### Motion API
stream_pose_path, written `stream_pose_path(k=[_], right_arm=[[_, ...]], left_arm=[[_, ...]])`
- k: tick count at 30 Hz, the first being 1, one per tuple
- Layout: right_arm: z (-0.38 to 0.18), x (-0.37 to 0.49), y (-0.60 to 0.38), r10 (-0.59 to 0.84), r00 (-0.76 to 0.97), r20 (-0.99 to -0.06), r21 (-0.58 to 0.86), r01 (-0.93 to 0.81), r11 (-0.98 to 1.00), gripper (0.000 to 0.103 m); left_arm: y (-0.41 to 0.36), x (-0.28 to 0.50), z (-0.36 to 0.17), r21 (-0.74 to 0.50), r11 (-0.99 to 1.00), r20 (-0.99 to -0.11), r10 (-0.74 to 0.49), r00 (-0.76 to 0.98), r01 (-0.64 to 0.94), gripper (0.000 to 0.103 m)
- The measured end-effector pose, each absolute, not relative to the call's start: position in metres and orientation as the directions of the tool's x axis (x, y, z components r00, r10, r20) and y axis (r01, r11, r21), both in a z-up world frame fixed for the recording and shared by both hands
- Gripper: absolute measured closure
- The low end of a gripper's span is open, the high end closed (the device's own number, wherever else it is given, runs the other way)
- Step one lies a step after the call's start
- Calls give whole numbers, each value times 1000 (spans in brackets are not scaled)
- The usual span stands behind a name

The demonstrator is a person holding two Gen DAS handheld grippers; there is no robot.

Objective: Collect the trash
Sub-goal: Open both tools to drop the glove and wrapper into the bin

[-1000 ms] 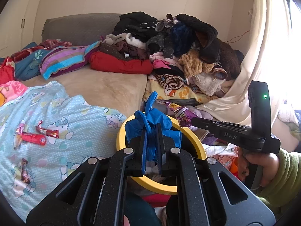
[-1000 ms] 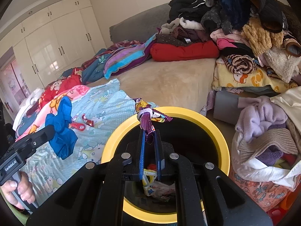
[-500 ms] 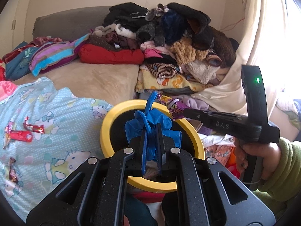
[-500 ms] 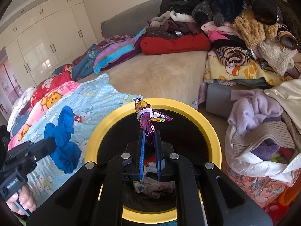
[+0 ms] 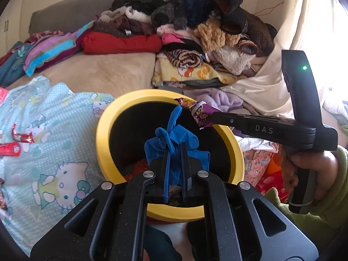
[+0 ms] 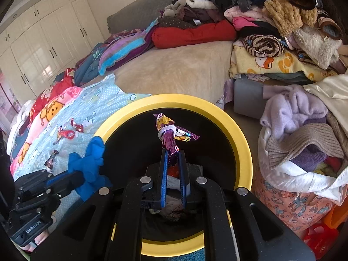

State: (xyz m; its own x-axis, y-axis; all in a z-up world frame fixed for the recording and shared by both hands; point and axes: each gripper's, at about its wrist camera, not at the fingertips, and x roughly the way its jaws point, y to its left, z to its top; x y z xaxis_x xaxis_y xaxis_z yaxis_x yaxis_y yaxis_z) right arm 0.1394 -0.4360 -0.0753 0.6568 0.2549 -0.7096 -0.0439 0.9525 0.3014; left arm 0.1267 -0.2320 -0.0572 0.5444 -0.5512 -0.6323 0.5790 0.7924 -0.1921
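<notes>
My left gripper (image 5: 175, 152) is shut on a crumpled blue glove (image 5: 174, 137) and holds it over the mouth of a yellow-rimmed black trash bin (image 5: 104, 134). My right gripper (image 6: 173, 154) is shut on a purple snack wrapper (image 6: 168, 132) and holds it above the same bin (image 6: 241, 139). In the right wrist view the glove (image 6: 91, 158) hangs at the bin's left rim. In the left wrist view the wrapper (image 5: 196, 109) is at the far rim. Trash lies in the bin's bottom.
Red candy wrappers (image 6: 66, 133) lie on the light blue cartoon blanket (image 5: 54, 152) left of the bin. A tall pile of clothes (image 5: 195, 21) sits at the back right. A bag of clothes (image 6: 304, 152) stands right of the bin.
Both grippers have moved in over the bin with their loads. The glove went from beside the bin to above its opening. The bin looks nearer in both views.
</notes>
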Motion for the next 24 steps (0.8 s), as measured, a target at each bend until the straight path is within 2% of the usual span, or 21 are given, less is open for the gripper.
stream_pose_path(k=[10,12,13,14,15,18,20,22,24], right_arm=[[-80,140,-437,249,653,-716,295,-40,955,92],[-80,140,-436,241,657,-714,285,-41,958,92],[-80,140,-436,239,658,-714,284,-41,958,88],[-80,141,-436,235,660,-714,283,-36,959,85],[-80,140,-438,230,665,-710,285,-27,958,77],[-80,140,-440,221,673,-706,286,-13,958,69],[-81,140,-440,218,673,-707,289,-7,957,64],[-81,140,-439,217,671,-709,287,-6,958,59],[-80,139,-436,219,673,-706,287,-10,958,51]], left_arm=[[-242,145,-68,-192,790,-657,-544,522,582,98],[-242,147,-67,-187,795,-654,-539,531,577,95],[-240,147,-68,-183,801,-656,-531,536,570,93],[-237,147,-67,-187,805,-656,-529,539,563,85],[-235,146,-66,-189,810,-655,-526,543,556,73],[-225,143,-60,-202,823,-642,-520,563,530,34],[-218,142,-54,-204,830,-634,-516,576,519,20],[-214,141,-51,-203,839,-634,-505,585,505,11],[-207,140,-47,-213,850,-627,-497,600,482,11]])
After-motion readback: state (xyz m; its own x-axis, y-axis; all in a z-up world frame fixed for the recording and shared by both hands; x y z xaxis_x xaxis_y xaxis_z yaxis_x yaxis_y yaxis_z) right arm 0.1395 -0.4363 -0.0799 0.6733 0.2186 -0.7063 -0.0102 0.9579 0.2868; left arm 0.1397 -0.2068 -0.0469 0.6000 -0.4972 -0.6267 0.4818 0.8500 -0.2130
